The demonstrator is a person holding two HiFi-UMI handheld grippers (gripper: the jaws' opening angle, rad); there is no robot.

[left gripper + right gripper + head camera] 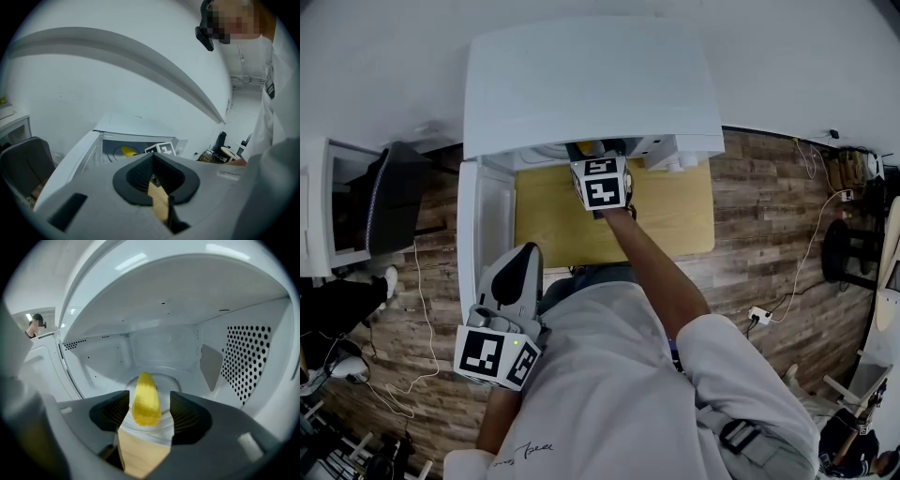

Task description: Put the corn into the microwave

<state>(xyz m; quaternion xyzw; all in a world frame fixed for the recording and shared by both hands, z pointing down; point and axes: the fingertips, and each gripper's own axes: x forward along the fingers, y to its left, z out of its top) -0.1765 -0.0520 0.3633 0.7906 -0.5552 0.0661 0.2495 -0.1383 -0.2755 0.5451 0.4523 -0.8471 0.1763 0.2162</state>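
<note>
Left gripper (514,274) hangs low beside the person's hip, out over the wood-plank floor (769,244) and level with the free end of the open door. Its own view shows the jaws brought together, nothing between them, only a thin slit of table visible below the pads. The person's white shirt (619,375) fills the bottom of the head view, and the right arm (652,262) reaches forward across the pale wooden table (675,211).

At the end of that arm the right gripper (149,403) is pushed into the mouth of the white microwave (591,84), which stands on the far part of the table with its door (483,225) swung out to the left. In the right gripper view the jaws stand apart. The corn (146,397), a yellow cob, lies lengthwise in the gap between them, pointing into the cavity. A clear gap shows at the right pad; at the left pad the cob is very close, and I cannot tell whether it touches. The cob rests on the round glass turntable (168,376) on the oven floor.

Beyond it are the white back wall of the cavity and a perforated side wall (248,357) on the right. From the left gripper view the cob also shows as a yellow shape inside the open cavity.
</note>
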